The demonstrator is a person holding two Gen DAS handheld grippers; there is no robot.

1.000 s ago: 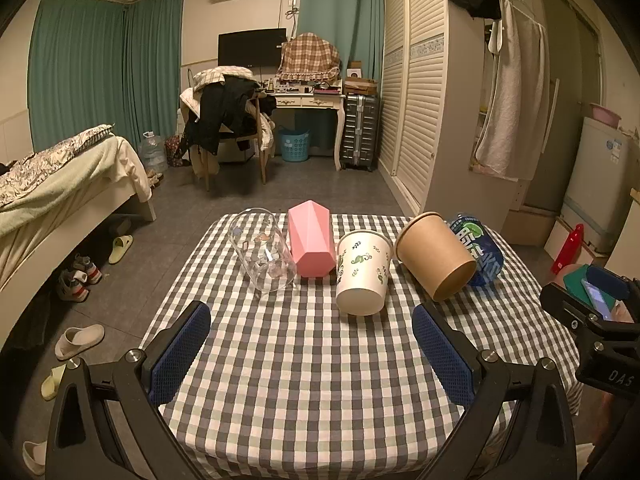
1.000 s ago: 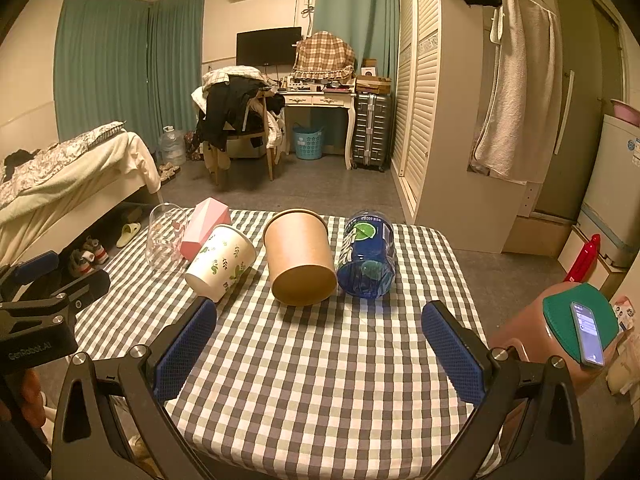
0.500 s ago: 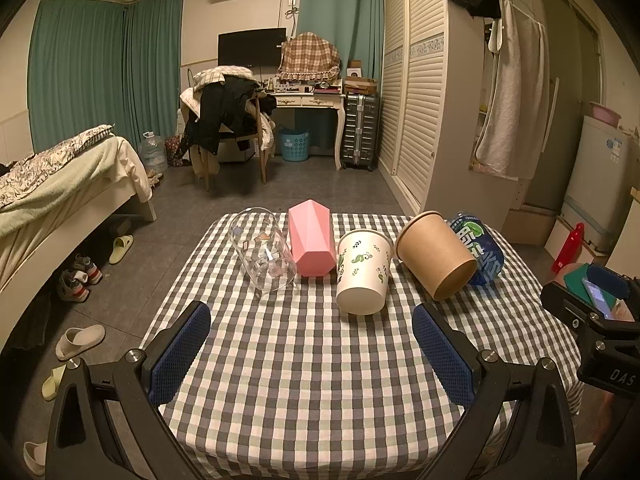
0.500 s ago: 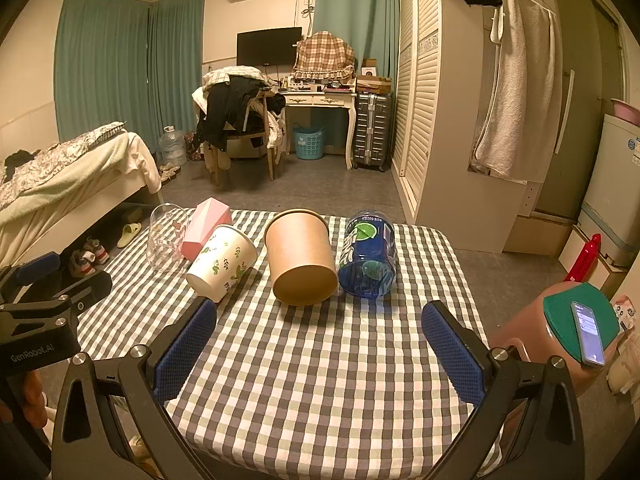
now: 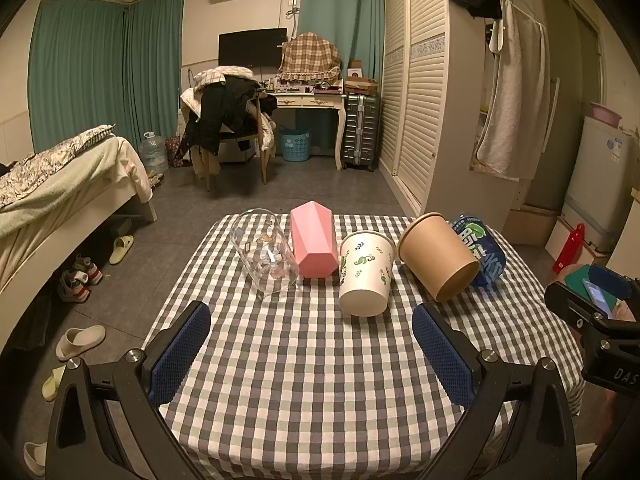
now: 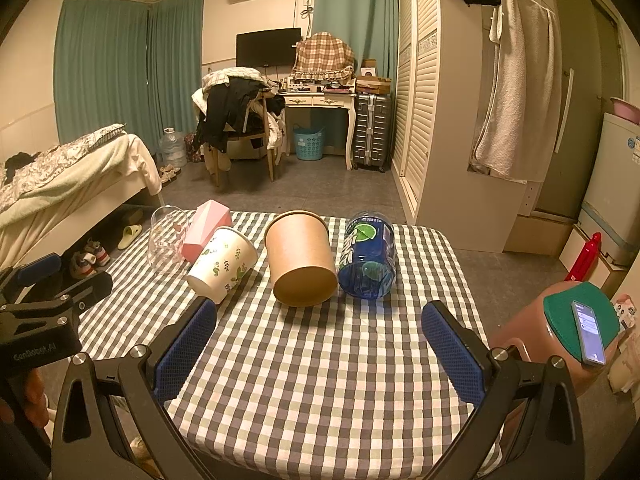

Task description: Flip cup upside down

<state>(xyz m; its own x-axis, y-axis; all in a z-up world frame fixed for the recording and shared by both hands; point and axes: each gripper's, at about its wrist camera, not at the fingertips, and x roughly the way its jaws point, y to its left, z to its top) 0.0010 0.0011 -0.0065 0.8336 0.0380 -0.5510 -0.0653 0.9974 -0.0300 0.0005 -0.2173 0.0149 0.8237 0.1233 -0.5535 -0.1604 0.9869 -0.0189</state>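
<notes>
Several cups lie on their sides in a row at the far end of the checked table [image 5: 312, 380]: a clear glass [image 5: 266, 258], a pink faceted cup [image 5: 312, 246], a white leaf-print paper cup [image 5: 366, 274], a brown paper cup [image 5: 438, 260] and a blue cup [image 5: 478, 250]. The right wrist view shows the same row: clear glass [image 6: 168, 238], pink cup [image 6: 206, 228], white cup [image 6: 224, 264], brown cup [image 6: 302, 256], blue cup [image 6: 370, 258]. My left gripper [image 5: 312, 356] is open and empty, short of the white cup. My right gripper [image 6: 318, 354] is open and empty, short of the brown cup.
A stool with a green lid and a phone [image 6: 588, 332] stands right of the table. A bed [image 5: 60, 184] is at the left, with shoes on the floor [image 5: 80, 336]. A wardrobe [image 5: 424, 112] and a desk [image 5: 310, 100] stand behind.
</notes>
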